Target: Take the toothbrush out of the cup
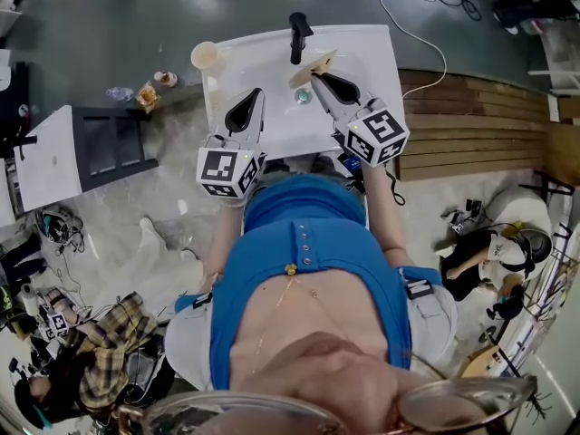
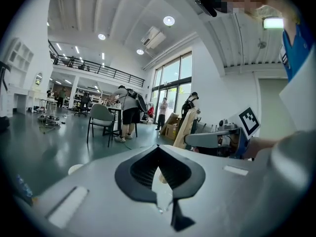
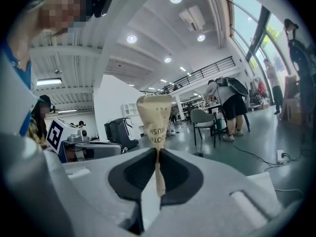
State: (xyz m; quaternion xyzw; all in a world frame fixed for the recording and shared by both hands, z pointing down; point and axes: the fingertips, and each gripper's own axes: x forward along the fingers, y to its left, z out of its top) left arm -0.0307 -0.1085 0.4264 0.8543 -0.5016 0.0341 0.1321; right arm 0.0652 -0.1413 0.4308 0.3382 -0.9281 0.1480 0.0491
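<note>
Head view: a white washbasin (image 1: 362,48) with a black faucet (image 1: 297,34) is seen from above, and a beige cup (image 1: 206,55) stands on its far left corner. The right gripper (image 1: 315,77) is held over the basin just beside the faucet, and a toothbrush in a beige paper packet (image 1: 313,64) is clamped at its tip, clear of the cup and well apart from it. The left gripper (image 1: 256,91) is held over the near left part of the basin, between the cup and the drain (image 1: 304,96), with nothing carried. Cables and clutter are spread over the floor (image 1: 163,7) around the washbasin.

Left gripper view: the left gripper (image 2: 158,147) is seen with its jaws pressed together and nothing between them. The right gripper (image 2: 190,141) is visible to the right, with the beige packet (image 2: 186,127) standing up from its tip. The rim of the cup (image 2: 75,168) shows low at the left.

Right gripper view: the right gripper (image 3: 158,149) is closed on the toothbrush packet (image 3: 155,117), which is pinched at its narrow lower part. The wider printed end stands upright above the jaws.
</note>
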